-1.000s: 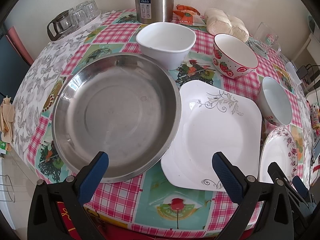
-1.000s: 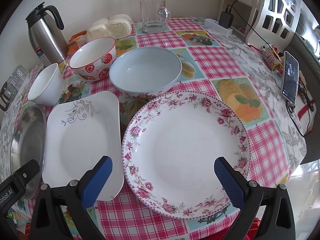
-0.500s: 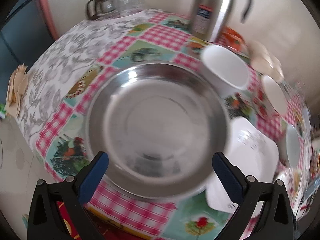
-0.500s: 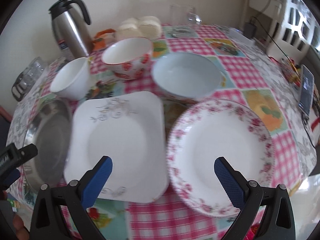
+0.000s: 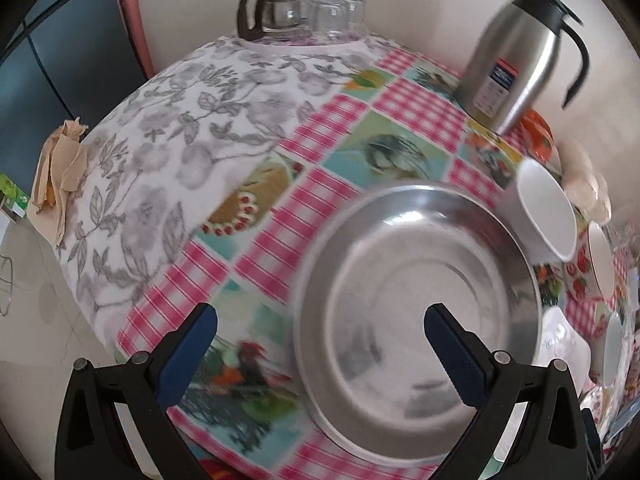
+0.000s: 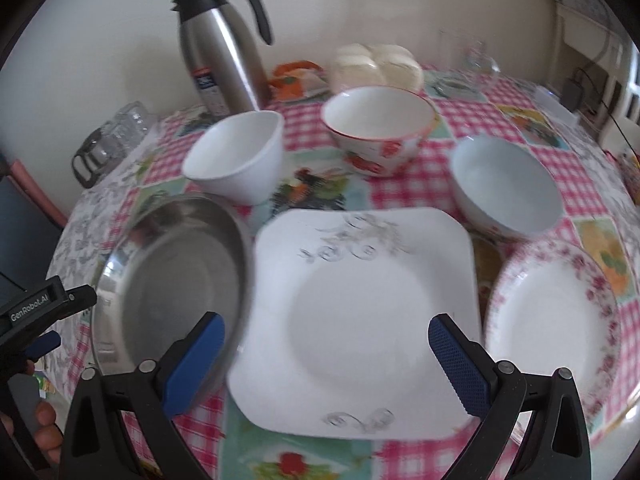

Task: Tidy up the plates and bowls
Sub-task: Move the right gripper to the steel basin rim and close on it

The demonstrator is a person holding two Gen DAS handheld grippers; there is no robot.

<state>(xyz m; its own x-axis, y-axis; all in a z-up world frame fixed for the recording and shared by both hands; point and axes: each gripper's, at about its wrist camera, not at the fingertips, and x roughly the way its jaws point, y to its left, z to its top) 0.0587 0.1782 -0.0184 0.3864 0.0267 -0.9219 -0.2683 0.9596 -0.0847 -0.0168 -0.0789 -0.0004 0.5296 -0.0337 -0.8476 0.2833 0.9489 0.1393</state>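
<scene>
A wide steel pan (image 5: 420, 312) (image 6: 176, 280) lies at the table's near left. My left gripper (image 5: 320, 348) hangs open over the pan's left rim, holding nothing. To the pan's right sits a square white plate (image 6: 360, 312), and my right gripper (image 6: 326, 364) stands open above its near edge, empty. A round floral plate (image 6: 556, 320) is at the right. Behind them stand a plain white bowl (image 6: 240, 156) (image 5: 544, 212), a strawberry bowl (image 6: 380, 128) (image 5: 596, 264) and a pale blue bowl (image 6: 504, 188).
A steel thermos jug (image 6: 220, 60) (image 5: 516, 64) stands at the back. Glass cups and a small glass pot (image 5: 296, 12) sit on a tray at the far left corner. White buns (image 6: 380, 64) and a glass mug (image 6: 472, 60) lie behind the bowls. The left gripper's body (image 6: 36, 308) shows at the table's left edge.
Both grippers swung left. The left view moved from the pan and square plate to the table's left side; the right view moved from the floral plate to the square plate.
</scene>
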